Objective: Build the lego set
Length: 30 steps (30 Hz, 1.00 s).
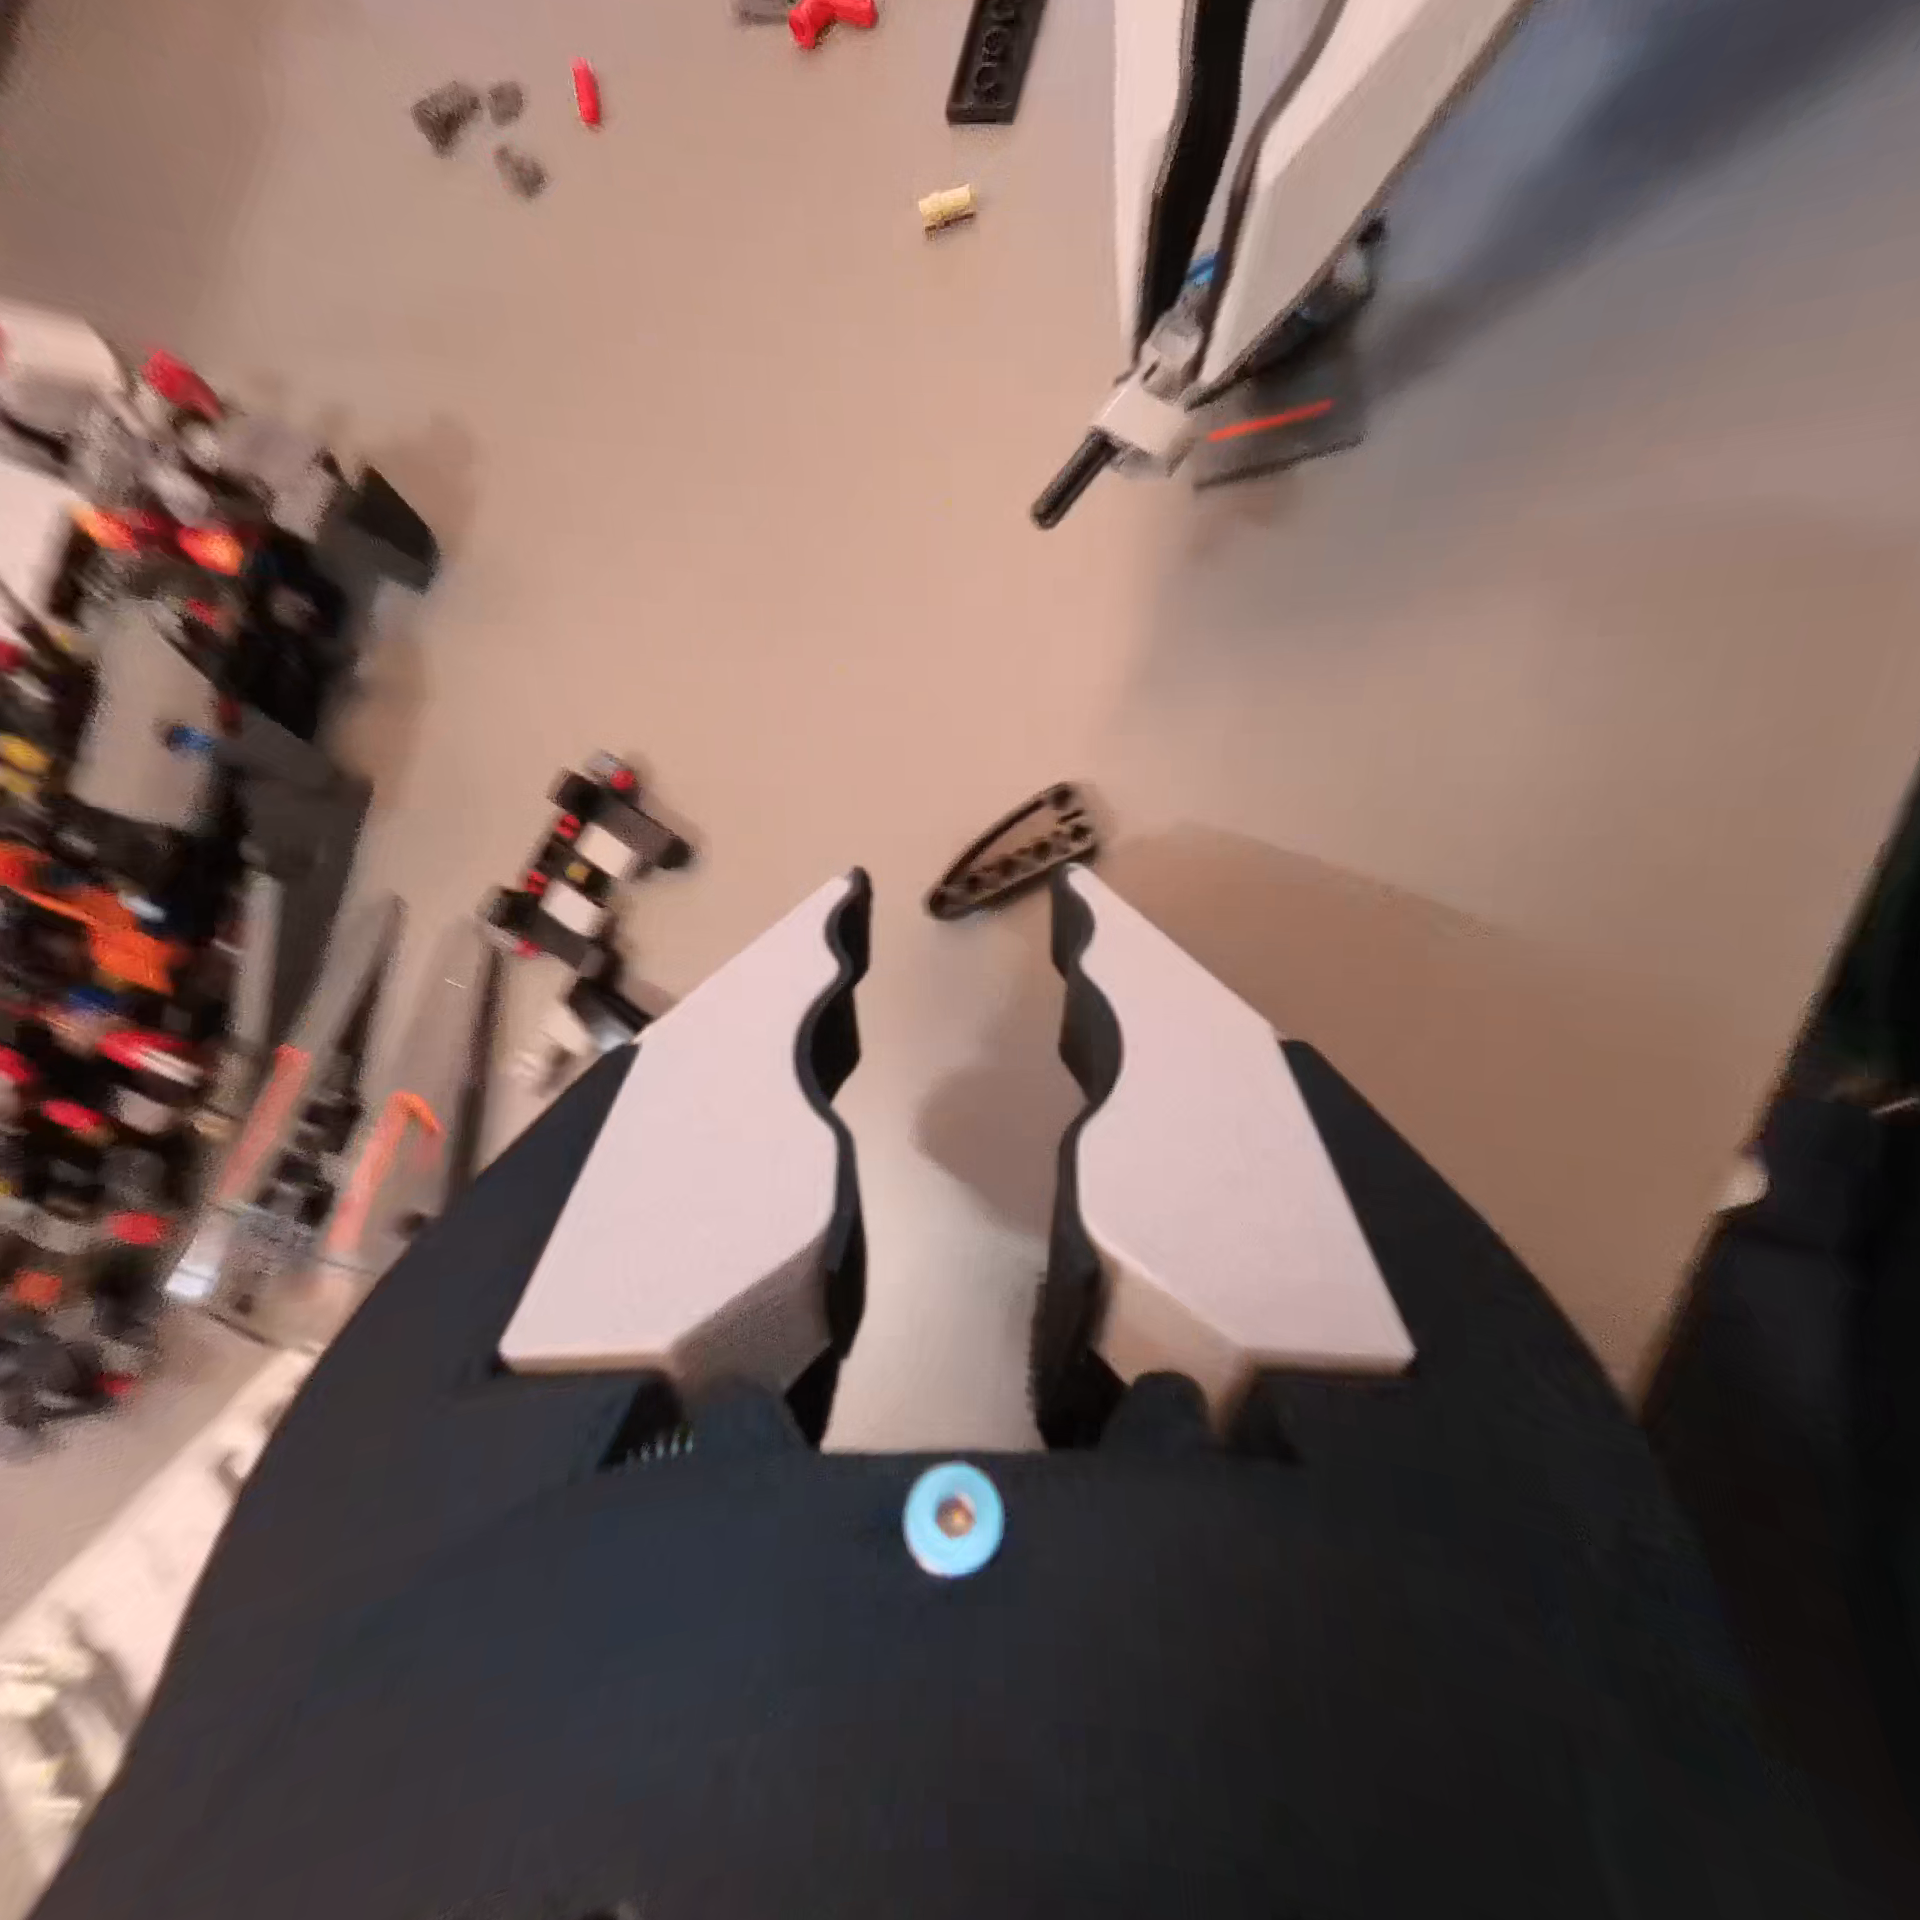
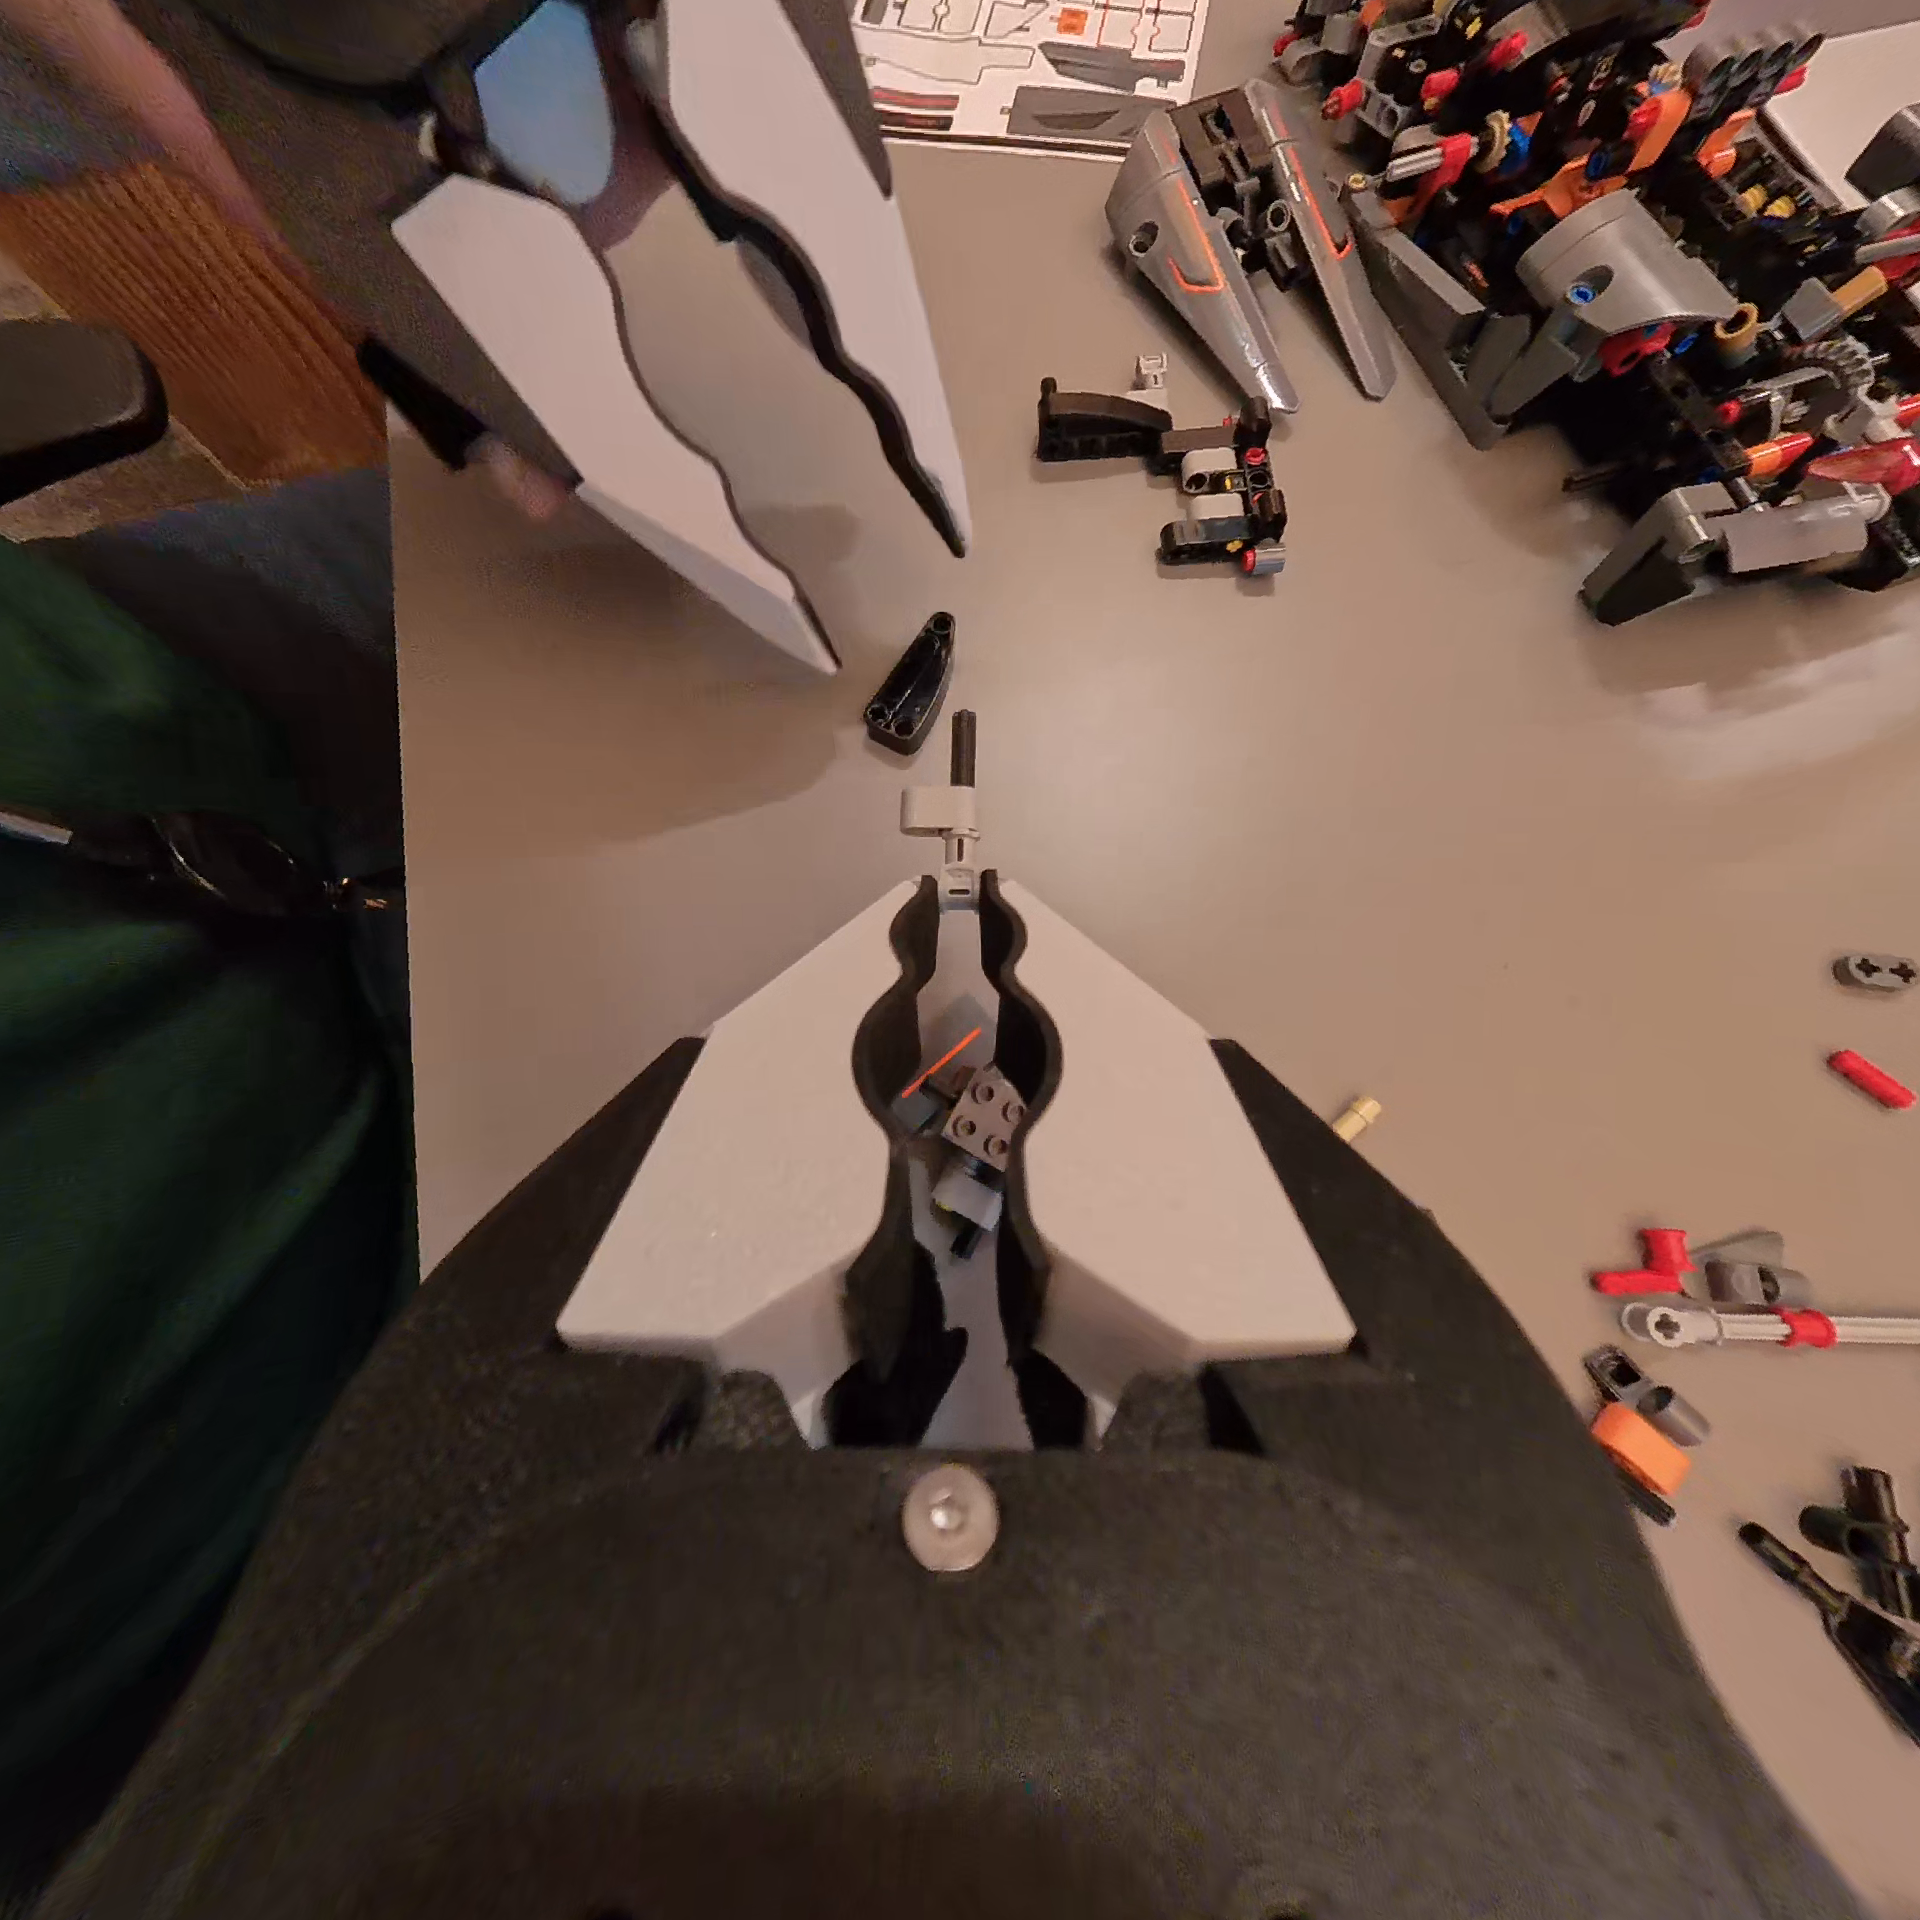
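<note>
My right gripper (image 2: 956, 883) is shut on a small grey lego sub-assembly (image 2: 940, 812) whose black axle sticks out past the tips; more of it sits between the fingers. It also shows in the left wrist view (image 1: 1132, 421), at the upper right. My left gripper (image 1: 961, 888) is open and empty, low over the table, with a black curved lego panel (image 1: 1013, 852) just past its tips. In the right wrist view the left gripper (image 2: 896, 605) hangs over that black panel (image 2: 914, 686), which lies just ahead of the axle tip.
The large grey, black and orange lego model (image 2: 1662, 312) stands at the far right, and also shows in the left wrist view (image 1: 125, 831). A small black and grey sub-assembly (image 2: 1195, 468) lies nearby. An instruction sheet (image 2: 1039, 62) lies at the back. Loose parts (image 2: 1714, 1309) lie right. The table edge (image 2: 403, 935) runs along the left. Across from one pair of fingers to the other is roughly 9 cm.
</note>
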Each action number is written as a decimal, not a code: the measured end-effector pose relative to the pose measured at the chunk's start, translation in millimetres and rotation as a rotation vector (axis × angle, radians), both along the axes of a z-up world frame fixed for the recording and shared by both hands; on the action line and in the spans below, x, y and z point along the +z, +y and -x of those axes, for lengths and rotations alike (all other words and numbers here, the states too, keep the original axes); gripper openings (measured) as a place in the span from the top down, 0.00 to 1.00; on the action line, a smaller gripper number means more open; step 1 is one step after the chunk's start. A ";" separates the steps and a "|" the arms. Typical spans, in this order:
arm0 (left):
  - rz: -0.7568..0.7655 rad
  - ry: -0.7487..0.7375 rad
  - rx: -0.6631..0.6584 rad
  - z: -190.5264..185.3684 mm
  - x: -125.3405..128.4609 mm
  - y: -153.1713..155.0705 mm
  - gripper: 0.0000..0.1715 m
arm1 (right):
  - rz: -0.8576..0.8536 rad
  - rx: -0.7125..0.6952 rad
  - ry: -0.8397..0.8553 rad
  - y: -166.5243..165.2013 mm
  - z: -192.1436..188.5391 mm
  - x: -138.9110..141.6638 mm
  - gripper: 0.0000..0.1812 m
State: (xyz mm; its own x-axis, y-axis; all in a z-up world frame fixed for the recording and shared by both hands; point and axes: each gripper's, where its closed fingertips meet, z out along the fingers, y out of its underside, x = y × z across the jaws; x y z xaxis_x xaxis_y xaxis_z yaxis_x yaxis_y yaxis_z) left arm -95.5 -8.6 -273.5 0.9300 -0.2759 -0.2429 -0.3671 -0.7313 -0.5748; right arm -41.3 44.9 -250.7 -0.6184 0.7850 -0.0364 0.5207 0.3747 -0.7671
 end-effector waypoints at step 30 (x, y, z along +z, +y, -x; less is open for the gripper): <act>-0.784 -0.948 0.021 -16.1 107.5 1.2 0.78 | 0.241 0.160 0.089 -28.4 15.0 57.8 0.97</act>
State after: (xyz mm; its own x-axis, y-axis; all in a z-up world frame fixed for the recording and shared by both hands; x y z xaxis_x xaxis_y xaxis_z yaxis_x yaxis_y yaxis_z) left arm -79.4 -7.4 -166.0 0.8314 -0.3423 0.4377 0.4423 -0.0689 -0.8942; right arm -56.2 16.5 -192.9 -0.7425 0.6527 -0.1502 0.3966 0.2478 -0.8839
